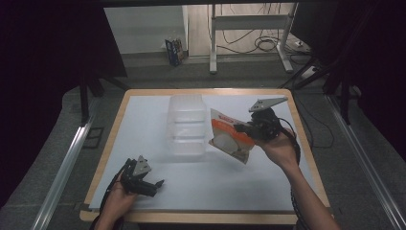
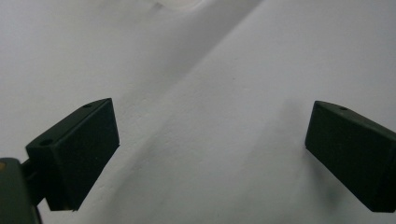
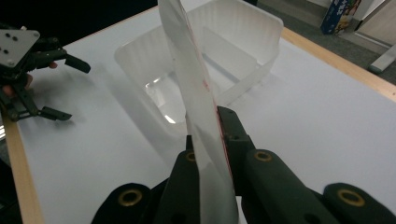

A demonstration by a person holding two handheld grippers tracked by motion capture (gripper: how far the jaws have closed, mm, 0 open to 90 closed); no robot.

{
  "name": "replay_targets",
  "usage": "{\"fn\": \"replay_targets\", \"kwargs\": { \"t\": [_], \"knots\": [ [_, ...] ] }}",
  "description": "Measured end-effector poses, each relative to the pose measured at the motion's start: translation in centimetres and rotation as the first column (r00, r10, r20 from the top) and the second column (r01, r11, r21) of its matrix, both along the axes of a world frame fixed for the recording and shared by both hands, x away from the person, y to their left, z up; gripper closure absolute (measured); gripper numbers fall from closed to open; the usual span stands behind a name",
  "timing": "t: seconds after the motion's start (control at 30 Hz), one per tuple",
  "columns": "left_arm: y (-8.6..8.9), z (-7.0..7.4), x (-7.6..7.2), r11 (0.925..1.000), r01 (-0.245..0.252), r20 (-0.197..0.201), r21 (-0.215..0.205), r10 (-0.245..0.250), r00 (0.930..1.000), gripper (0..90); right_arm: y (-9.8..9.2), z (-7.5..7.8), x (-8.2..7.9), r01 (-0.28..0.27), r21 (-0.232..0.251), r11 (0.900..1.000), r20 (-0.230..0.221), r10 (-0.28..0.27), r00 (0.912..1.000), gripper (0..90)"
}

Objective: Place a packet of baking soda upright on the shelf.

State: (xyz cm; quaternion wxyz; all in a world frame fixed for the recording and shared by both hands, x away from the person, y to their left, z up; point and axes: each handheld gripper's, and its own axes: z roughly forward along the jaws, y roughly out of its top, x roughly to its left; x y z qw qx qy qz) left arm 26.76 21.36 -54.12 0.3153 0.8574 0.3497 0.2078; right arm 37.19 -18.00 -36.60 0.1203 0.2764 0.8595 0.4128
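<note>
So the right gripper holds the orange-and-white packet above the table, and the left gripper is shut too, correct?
Not quite. The right gripper does clamp the orange-and-white packet, but the left gripper is open: the left gripper view shows its jaws wide apart over the white table.

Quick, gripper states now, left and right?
Left gripper: open, holding nothing, low over the table.
Right gripper: shut on the packet, beside the tub.

Orange and white packet, clear plastic container, black hand-held gripper, white table with wooden rim
</note>
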Motion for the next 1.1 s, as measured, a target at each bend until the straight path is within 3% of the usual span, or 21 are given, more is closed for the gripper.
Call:
{"fn": "replay_targets", "kwargs": {
  "t": [0.53,1.1],
  "knots": [
    [0.0,0.0,0.0,1.0000,-0.002,-0.002,-0.002,0.002,1.0000,2.9,2.2,2.0,2.2,0.000,0.015,1.000,0.017,0.000,0.9999,88.4],
    [0.1,0.1,0.0,0.9999,-0.004,-0.008,-0.016,0.004,1.0000,2.9,6.8,2.5,4.1,-0.038,-0.003,0.999,0.023,0.038,0.9990,88.3]
  ]
}}
